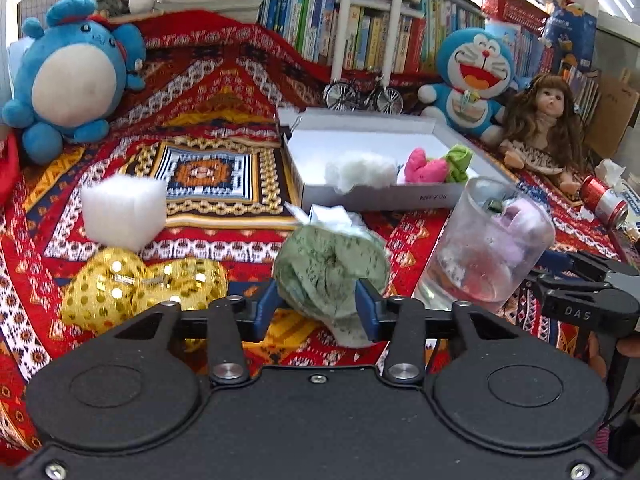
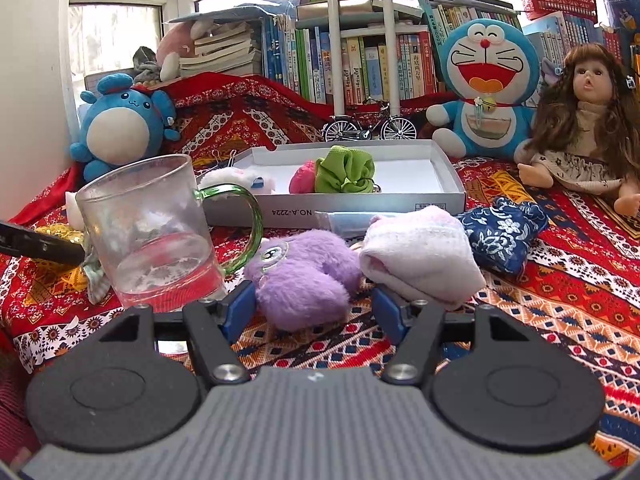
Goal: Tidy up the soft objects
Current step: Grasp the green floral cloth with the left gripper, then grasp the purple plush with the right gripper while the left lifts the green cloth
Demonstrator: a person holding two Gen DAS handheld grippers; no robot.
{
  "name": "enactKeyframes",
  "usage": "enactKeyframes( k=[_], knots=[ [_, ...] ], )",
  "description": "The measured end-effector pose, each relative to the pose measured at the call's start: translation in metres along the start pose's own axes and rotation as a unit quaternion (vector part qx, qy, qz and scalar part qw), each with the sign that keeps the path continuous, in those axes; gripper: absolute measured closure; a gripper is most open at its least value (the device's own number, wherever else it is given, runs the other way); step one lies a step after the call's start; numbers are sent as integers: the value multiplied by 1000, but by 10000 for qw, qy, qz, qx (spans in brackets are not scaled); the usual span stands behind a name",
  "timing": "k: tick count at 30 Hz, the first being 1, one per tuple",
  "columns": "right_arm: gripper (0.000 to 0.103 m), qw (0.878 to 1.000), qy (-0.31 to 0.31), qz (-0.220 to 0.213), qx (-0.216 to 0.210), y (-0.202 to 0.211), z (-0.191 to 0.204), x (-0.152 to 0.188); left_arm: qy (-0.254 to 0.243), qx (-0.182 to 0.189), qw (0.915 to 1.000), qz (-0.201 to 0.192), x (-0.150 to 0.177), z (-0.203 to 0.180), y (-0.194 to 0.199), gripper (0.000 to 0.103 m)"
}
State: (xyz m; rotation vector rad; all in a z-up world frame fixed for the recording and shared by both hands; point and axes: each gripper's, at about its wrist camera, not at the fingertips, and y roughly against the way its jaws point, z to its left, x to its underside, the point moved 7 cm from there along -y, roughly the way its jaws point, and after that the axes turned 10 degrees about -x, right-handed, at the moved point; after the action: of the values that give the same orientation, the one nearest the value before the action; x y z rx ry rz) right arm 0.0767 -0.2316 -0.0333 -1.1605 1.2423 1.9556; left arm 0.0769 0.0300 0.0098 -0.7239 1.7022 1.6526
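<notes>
Between the parted left hand-held gripper (image 1: 318,304) fingers sits a green cloth bundle (image 1: 332,268), unpinched.

Left gripper (image 1: 318,304): tilted down, blue fingers (image 1: 368,308) partly apart, flanking a green bundle.
Right gripper (image 2: 316,310): tilted down, fingers (image 2: 240,308) wide apart, gripping nothing.

We see a glass mug (image 2: 156,232) upright on the patterned cloth (image 2: 560,300) | a toy bicycle (image 2: 370,124) before the books (image 2: 360,68) | a red can (image 1: 604,200) lying at right.
</notes>
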Motion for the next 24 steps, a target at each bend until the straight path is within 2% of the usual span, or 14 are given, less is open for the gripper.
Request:
enactKeyframes(
  k=[4,10,18,24],
  knots=[
    [28,10000,80,-6,18,-1,2,-2,-7,92,9998,-197,-8,-6,0,44],
    [28,10000,95,-8,-13,-3,4,-4,468,340,9979,-291,-15,-9,-14,31],
    [31,9997,210,73,-63,-6,9,-3,262,79,9995,-177,-10,-13,-35,31],
    [36,9997,215,101,-77,-7,12,-1,285,-6,9996,-49,-4,-13,-43,35]
  ],
)
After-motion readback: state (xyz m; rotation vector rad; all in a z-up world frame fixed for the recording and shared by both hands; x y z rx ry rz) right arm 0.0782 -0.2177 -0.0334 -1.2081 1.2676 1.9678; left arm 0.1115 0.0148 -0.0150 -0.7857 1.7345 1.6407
